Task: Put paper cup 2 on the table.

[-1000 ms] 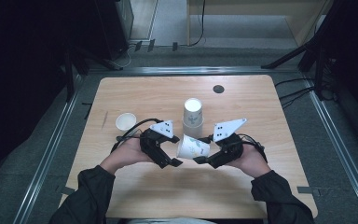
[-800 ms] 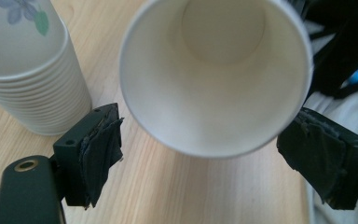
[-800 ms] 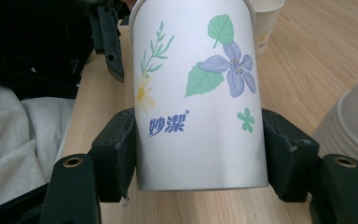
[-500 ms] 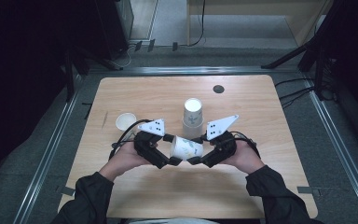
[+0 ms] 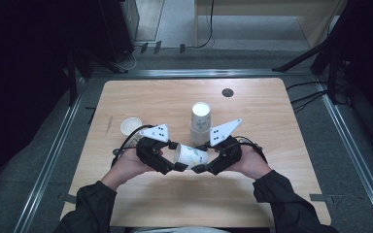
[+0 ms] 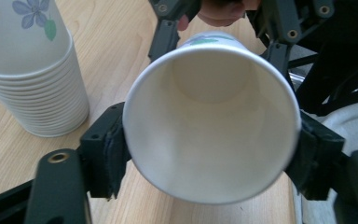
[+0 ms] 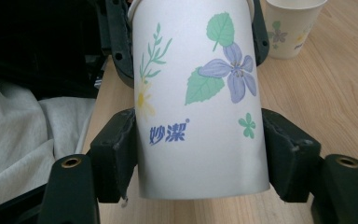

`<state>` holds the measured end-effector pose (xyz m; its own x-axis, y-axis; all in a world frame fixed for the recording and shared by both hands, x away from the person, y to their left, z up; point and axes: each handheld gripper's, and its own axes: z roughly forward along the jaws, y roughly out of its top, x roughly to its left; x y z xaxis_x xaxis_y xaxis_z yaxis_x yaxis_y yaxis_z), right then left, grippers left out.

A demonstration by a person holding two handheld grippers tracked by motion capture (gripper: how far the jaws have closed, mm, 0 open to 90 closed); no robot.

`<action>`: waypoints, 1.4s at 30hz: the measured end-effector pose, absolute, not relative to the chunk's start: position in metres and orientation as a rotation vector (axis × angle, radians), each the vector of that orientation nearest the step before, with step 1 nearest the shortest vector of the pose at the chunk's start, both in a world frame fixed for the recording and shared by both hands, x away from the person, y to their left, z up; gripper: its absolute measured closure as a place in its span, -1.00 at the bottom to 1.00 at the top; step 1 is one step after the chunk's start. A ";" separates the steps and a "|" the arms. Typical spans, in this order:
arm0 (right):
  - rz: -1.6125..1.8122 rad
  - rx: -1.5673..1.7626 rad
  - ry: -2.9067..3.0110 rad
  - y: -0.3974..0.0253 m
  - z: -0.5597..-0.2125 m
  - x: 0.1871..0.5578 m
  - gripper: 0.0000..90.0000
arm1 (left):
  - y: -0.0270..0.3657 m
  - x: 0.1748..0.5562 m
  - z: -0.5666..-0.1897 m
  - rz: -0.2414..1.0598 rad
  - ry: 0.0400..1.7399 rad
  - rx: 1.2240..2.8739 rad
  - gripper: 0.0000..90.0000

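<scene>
Paper cup (image 5: 191, 156), lying sideways above the tabletop (image 5: 272, 194), is clamped between the fingers of both grippers: left gripper (image 5: 177, 165) at the rim, right gripper (image 5: 197, 168) at the base. Judged step: hand-to-hand transfer. Next, one gripper must release while the other maintains grip.

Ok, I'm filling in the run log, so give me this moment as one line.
paper cup held sideways above table | left gripper shut at rim end | right gripper shut at base end | cup stack upright behind | single cup far left

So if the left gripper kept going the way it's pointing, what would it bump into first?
Probably the right gripper: the left gripper points at it, with the paper cup they both hold lying between them, though depth is hard to judge.
</scene>
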<state>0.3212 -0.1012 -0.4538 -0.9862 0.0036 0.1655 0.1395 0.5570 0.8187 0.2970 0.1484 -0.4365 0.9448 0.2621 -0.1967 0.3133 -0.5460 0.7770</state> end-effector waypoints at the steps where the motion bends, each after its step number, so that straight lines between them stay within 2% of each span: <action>1: -1.411 -0.133 -2.634 -0.101 -0.454 0.322 -0.27 | 0.148 0.297 -0.436 -0.064 0.404 2.177 -0.40; 3: -1.403 -0.166 -2.638 -0.101 -0.454 0.323 -0.38 | 0.149 0.297 -0.434 -0.058 0.398 2.184 -0.40; 11: -1.362 -0.184 -2.684 -0.106 -0.458 0.321 -0.39 | 0.145 0.297 -0.427 -0.010 0.360 2.271 -0.40; 24: -1.306 -0.225 -2.760 -0.114 -0.469 0.311 -0.39 | 0.123 0.305 -0.428 -0.029 0.253 2.393 -0.40; 42: -1.286 -0.307 -2.793 -0.127 -0.472 0.303 -0.39 | 0.097 0.313 -0.441 -0.062 0.212 2.534 -0.40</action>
